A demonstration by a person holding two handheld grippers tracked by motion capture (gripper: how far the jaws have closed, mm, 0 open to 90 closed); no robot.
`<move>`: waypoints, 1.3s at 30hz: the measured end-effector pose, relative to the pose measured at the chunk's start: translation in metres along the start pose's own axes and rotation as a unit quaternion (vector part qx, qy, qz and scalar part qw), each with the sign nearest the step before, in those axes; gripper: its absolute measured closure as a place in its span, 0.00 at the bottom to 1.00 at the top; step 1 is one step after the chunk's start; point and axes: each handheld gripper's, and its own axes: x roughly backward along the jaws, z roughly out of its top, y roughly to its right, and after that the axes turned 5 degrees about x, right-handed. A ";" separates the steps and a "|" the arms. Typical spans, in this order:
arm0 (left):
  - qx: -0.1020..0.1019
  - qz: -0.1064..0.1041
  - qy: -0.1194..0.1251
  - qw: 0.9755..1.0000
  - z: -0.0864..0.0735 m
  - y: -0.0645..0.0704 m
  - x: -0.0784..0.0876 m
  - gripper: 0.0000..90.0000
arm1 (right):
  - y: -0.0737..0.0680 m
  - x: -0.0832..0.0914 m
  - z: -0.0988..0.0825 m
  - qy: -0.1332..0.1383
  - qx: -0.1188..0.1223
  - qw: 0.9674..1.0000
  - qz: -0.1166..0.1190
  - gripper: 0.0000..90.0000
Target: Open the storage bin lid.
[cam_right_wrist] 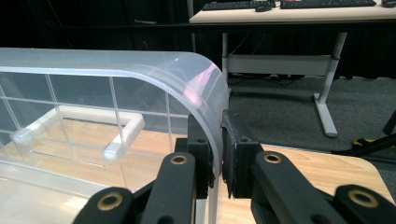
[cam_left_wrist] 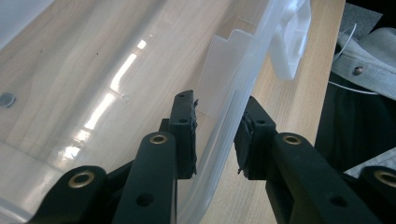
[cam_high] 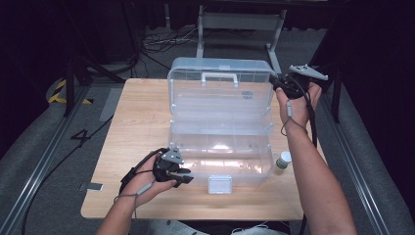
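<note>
A clear plastic storage box (cam_high: 220, 147) sits open mid-table (cam_high: 137, 127), its long axis running left to right and its ribbed lid (cam_high: 220, 90) upright at the back. The right gripper (cam_high: 280, 84) pinches the lid's rounded top right corner. The left gripper (cam_high: 182, 172) straddles the base's thin front wall, jaws narrowed but with a gap on one side; a small white-capped bottle (cam_high: 283, 160) stands just right of the box.

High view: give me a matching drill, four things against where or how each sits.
Things:
1. lid
2. small bottle
3. left gripper
4. latch

Places or states:
A. astride the box's front left wall
B. on the table, right of the box
C. raised, edge pinched by the right gripper
D. middle of the box's front wall

Pairs: 1-C, 2-B, 3-A, 4-D
</note>
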 end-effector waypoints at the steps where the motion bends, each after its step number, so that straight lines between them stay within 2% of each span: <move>1: 0.000 0.000 0.000 1.000 0.000 0.000 0.000 0.79 | 0.000 -0.001 0.000 0.000 0.002 1.000 -0.001 0.92; 12: -0.002 0.004 -0.001 1.000 0.000 0.001 0.000 0.79 | 0.004 -0.014 0.000 -0.003 0.005 1.000 0.000 0.93; 25: 0.003 0.003 -0.003 1.000 0.001 0.001 0.000 0.78 | 0.010 -0.030 -0.002 -0.012 -0.003 1.000 -0.001 0.94; 34: 0.004 0.003 -0.004 1.000 0.002 0.001 -0.001 0.78 | 0.016 -0.041 -0.004 -0.019 -0.014 1.000 0.010 0.93; 39: 0.004 0.003 -0.002 1.000 0.001 0.001 -0.001 0.78 | 0.016 -0.045 -0.004 -0.023 -0.013 1.000 0.011 0.93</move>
